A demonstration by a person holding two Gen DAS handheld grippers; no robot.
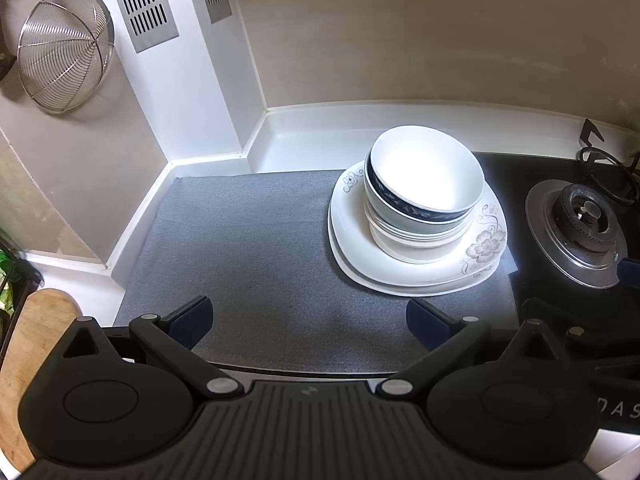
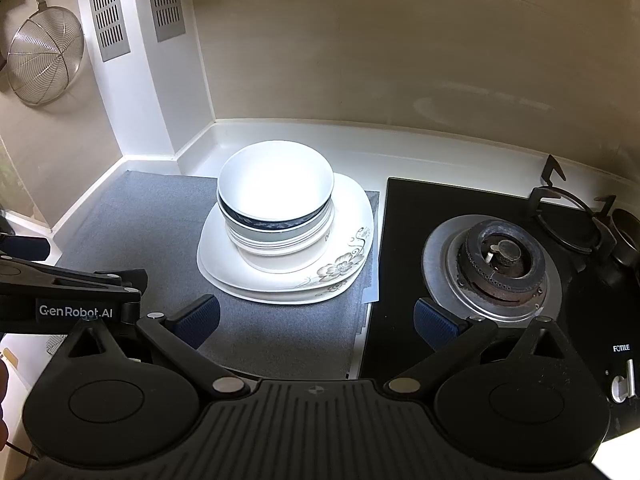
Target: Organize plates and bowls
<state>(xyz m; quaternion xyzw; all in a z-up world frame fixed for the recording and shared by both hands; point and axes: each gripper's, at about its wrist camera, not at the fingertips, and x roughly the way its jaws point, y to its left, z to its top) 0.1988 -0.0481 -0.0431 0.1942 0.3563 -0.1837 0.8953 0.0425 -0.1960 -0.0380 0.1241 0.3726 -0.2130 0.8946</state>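
A stack of bowls, the top one white inside with a dark blue patterned band, sits on two stacked white square plates with a flower print. The stack rests on a grey mat. My left gripper is open over the mat, short of the plates and to their left, with nothing between its fingers. My right gripper is open too, hovering near the mat's right edge in front of the plates. The left gripper's black body shows at the left of the right wrist view.
A black gas hob with a burner lies right of the mat. A wire strainer hangs on the left wall. White counter upstand and walls close the back. A wooden board lies at the near left.
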